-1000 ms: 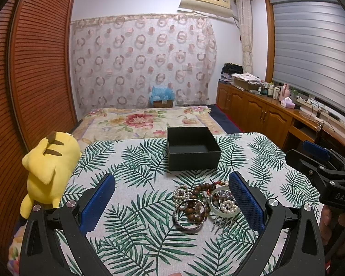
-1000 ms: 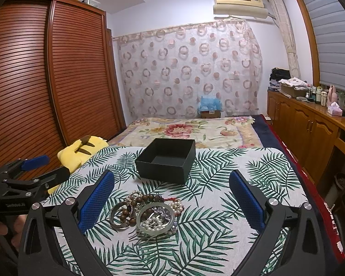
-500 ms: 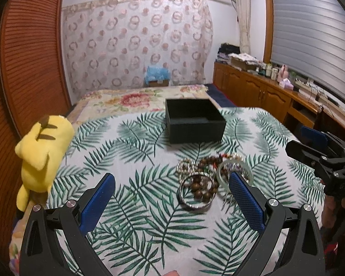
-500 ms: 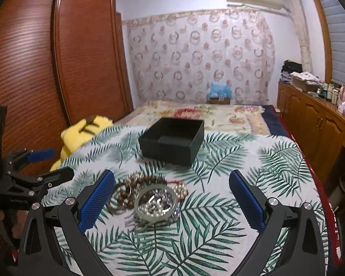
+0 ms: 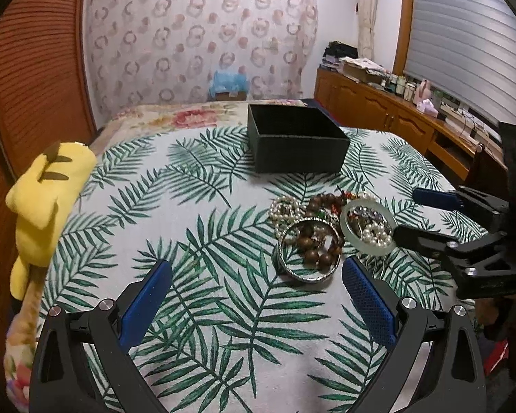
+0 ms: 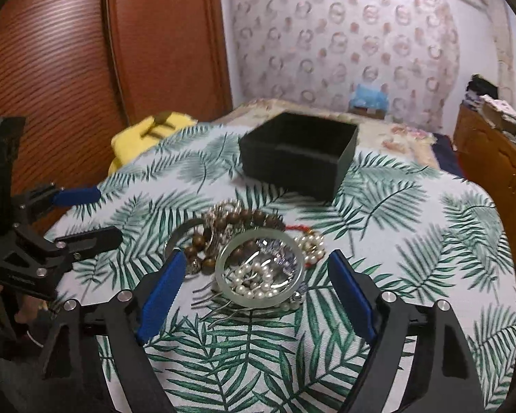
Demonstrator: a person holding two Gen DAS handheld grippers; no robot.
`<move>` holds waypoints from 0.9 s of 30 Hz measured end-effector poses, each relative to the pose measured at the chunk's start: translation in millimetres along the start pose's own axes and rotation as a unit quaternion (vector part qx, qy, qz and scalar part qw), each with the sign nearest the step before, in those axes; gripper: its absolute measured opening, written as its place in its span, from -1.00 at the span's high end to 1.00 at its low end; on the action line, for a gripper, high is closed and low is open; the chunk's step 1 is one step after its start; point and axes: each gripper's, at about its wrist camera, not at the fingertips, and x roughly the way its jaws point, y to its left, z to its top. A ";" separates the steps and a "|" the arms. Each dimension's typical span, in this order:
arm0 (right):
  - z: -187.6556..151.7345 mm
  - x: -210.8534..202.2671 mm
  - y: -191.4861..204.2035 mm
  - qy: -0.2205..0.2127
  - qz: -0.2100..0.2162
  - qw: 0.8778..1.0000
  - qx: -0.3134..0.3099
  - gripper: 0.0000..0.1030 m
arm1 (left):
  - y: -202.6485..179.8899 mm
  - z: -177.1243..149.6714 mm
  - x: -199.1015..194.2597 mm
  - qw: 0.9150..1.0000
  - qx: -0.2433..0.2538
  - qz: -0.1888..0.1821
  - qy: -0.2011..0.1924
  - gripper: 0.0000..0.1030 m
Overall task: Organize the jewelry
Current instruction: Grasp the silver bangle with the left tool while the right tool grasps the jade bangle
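Left wrist view shows your left gripper (image 5: 256, 297) with its blue pads spread wide and nothing between them, only the palm-leaf cloth of the desk (image 5: 196, 227). The jewelry pile (image 5: 330, 227) lies at about 1 o'clock from that gripper, just past its right pad: a silver bangle (image 5: 308, 270) nearest, brown wooden beads (image 5: 318, 246) draped across it, a pale green bangle (image 5: 366, 241) to the right with pearls inside, and a pearl strand at the pile's far left. Beyond the pile at 12 o'clock sits the black open box (image 5: 297, 149), apart from the jewelry, with bare cloth between them. Your right gripper (image 5: 418, 213) comes in from 3 o'clock, its nearer finger tip just beside the green bangle's rim. A yellow plush toy (image 5: 46, 192) hangs over the desk edge at 9 o'clock, well apart from everything else.

From the right wrist view, your right gripper's jaws are closing, yet they stand wide on either side of the green bangle (image 6: 259, 268) without pressing on it. Thin metal hairpins (image 6: 211, 304) lie on the cloth just in front of that bangle, between the pads. The wooden beads and silver bangle crowd its left side at 10 o'clock, and the box (image 6: 299, 156) is at 12 o'clock. Your left gripper (image 6: 82, 215) sits at 9 o'clock, clear of the pile.
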 end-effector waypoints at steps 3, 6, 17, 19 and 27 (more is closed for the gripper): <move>0.3 14.2 2.2 0.021 -0.001 1.000 -0.014 -0.65 | 0.6 -3.0 3.5 1.000 0.000 -0.010 0.006 -0.85; 1.9 24.7 1.4 0.036 0.003 0.999 -0.021 -0.65 | 1.0 -5.9 5.3 1.000 0.000 -0.019 0.009 -0.85; 2.7 47.5 4.1 0.074 -0.018 0.995 -0.059 -0.51 | 5.2 -11.7 12.2 0.999 -0.004 -0.039 0.023 -0.85; 3.1 44.7 0.5 0.071 -0.010 0.996 -0.053 -0.45 | 3.6 -11.5 14.2 0.999 -0.001 -0.046 0.025 -0.85; 5.8 18.0 -10.1 0.032 0.000 0.999 -0.036 -0.45 | -10.8 -3.0 35.5 0.996 0.028 -0.071 0.050 -0.69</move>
